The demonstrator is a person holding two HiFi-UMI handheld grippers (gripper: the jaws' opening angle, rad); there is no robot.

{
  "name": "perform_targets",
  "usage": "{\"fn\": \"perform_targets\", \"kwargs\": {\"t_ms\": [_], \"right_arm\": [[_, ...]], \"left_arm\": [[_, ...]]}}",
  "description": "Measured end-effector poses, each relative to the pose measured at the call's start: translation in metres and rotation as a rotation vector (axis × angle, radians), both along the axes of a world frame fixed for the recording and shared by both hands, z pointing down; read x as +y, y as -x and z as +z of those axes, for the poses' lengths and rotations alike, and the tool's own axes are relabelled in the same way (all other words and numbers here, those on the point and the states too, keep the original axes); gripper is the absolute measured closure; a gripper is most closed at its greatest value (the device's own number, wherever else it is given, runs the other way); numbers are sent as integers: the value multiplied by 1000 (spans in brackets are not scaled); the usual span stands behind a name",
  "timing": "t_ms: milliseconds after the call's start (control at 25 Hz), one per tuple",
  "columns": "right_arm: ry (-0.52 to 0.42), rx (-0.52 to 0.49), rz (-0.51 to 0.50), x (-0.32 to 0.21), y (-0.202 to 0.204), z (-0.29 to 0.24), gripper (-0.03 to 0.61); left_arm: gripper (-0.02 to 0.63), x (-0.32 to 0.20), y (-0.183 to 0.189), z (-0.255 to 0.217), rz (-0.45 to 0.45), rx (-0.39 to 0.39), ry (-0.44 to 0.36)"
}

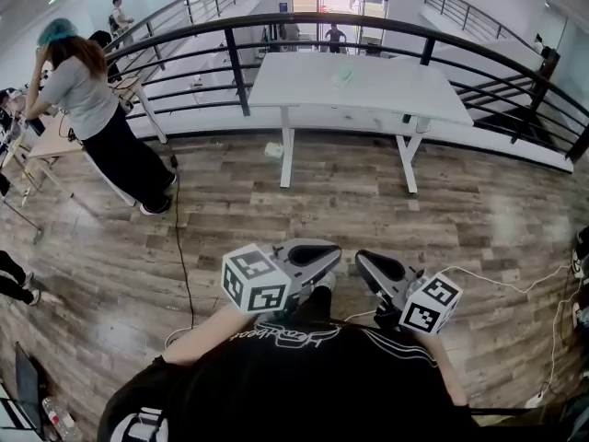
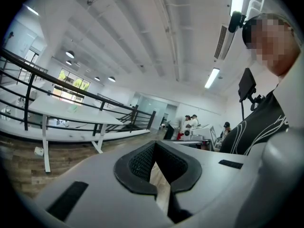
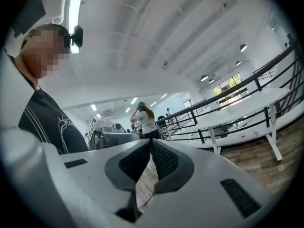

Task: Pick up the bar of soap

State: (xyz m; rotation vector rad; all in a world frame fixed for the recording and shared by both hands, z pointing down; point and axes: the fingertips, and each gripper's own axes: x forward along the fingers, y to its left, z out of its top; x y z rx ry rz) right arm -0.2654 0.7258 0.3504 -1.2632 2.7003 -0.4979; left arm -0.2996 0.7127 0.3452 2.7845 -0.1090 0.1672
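Note:
A small pale green object (image 1: pixel 342 75), too far off to tell whether it is the bar of soap, lies on the white table (image 1: pixel 386 99) across the wooden floor, in front of the black railing. It also shows as a green speck (image 2: pixel 72 108) in the left gripper view and as a green speck (image 3: pixel 228 109) in the right gripper view. My left gripper (image 1: pixel 331 260) and right gripper (image 1: pixel 363 260) are held close to my chest, side by side and far from the table. Both are shut, pads together, with nothing between them, left gripper (image 2: pixel 154 150) and right gripper (image 3: pixel 150 144).
A curved black railing (image 1: pixel 230 63) runs behind the table. A person in a grey shirt (image 1: pixel 87 99) stands at the left by desks. A small white thing (image 1: pixel 273 150) lies by the table's left leg. Cables (image 1: pixel 179 247) trail over the floor.

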Motion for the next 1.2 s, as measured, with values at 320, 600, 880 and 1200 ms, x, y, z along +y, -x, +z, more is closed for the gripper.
{"fn": "perform_targets", "kwargs": {"t_ms": [320,600,880,1200], "right_arm": [[20,0,47,-44,-34,14,560],[48,9,53,-120,-57,17,560],[92,-26,81,-225,-96,20,560],[108,0,101,-368,-132,4,560]], "left_arm": [[606,-44,-31,10,27,10,-1],[606,-122,-54,18,27,18,33],[606,-233,-89,22,20,9,69],[606,-384,-127,5,20,26,52]]}}
